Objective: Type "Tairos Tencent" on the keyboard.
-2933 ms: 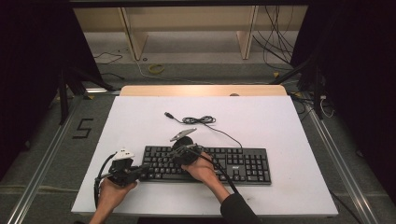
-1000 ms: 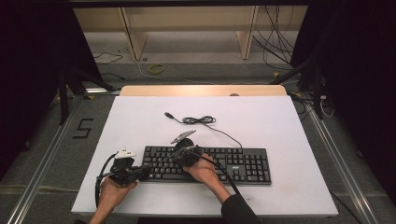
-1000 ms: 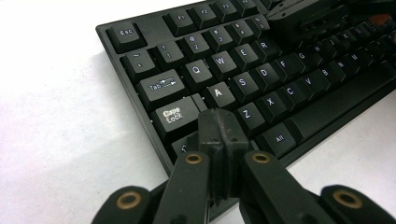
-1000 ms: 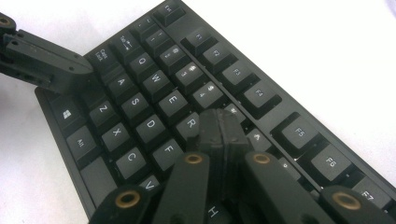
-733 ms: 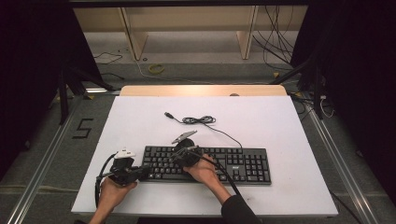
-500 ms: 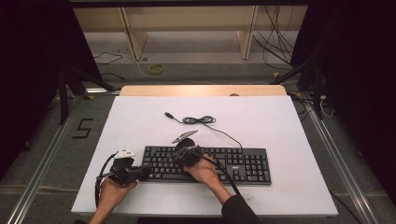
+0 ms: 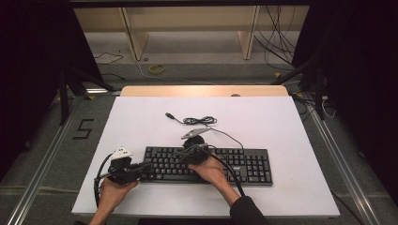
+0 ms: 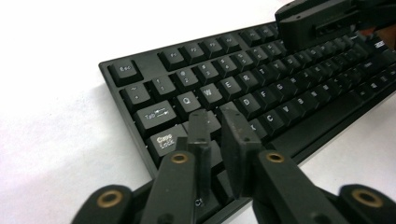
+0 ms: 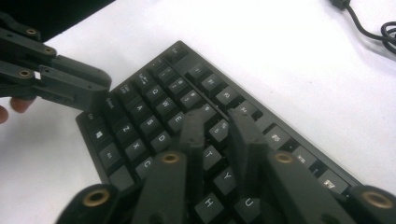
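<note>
Overhead, both hand-held grippers [image 7: 141, 168] [image 7: 190, 152] meet the keyboard [image 7: 244, 164] (close-up: jaws slightly parted, empty).

The keyboard [image 8: 261, 88] under both claws is matt black plastic, its keycaps smooth with pale printed legends. The left gripper [image 8: 219, 126] has dull, slightly grainy black plastic jaws with brass-coloured rivets at the joints behind them; the right gripper [image 9: 219, 126] looks the same. The table [image 7: 263, 117] beyond the claws is smooth matt white, edged with pale wood [image 7: 202, 90] at the far side.
</note>
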Demonstrator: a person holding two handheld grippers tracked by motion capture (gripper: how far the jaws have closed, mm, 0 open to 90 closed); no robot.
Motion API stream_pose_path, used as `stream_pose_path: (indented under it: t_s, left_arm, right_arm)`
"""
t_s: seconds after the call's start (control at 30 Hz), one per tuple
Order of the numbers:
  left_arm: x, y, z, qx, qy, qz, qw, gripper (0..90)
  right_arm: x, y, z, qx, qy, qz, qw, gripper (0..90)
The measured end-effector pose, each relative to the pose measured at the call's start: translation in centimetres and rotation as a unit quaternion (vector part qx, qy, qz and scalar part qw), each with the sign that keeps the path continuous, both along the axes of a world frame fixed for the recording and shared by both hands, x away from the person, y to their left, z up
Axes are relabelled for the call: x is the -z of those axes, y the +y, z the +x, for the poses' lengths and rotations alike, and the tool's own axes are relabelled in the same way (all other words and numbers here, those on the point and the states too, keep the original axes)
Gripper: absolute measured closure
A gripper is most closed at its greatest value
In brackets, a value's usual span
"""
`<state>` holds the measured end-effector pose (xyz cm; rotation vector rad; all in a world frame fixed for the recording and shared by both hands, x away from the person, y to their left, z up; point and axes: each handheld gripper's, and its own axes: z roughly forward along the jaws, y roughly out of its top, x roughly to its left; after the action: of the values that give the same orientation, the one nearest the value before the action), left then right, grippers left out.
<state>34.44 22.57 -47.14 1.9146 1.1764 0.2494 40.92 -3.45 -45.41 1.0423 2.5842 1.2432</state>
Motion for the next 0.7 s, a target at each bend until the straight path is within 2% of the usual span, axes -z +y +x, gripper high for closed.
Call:
stream_pose_path:
  t_s: [0.1, 0.2, 0.3, 0.4, 0.7]
  left_arm:
    - [-0.2, 0.0, -0.1, 0.001, -0.008, -0.011, 0.9999, 75.4]
    - [-0.2, 0.0, 0.0, 0.003, -0.01, -0.018, 0.9998, 66.7]
    - [-0.3, -0.1, -0.1, 0.004, -0.013, -0.026, 0.9996, 63.8]
    - [-0.4, -0.2, -0.1, 0.003, -0.015, -0.031, 0.9994, 55.0]
    - [-0.6, -0.3, 0.0, 0.003, -0.022, -0.046, 0.9987, 40.9]
  right_arm:
    - [-0.1, -0.2, -0.1, 0.0, -0.002, 0.005, 1.0, 72.1]
    - [-0.3, -0.5, -0.2, -0.005, -0.003, 0.018, 0.9998, 64.7]
    - [-0.5, -0.6, -0.3, -0.008, -0.003, 0.022, 0.9997, 60.8]
    - [-0.7, -0.8, -0.6, -0.011, -0.006, 0.028, 0.9995, 55.7]
    - [-0.9, -1.6, -1.1, 0.0, -0.012, 0.033, 0.9994, 44.5]
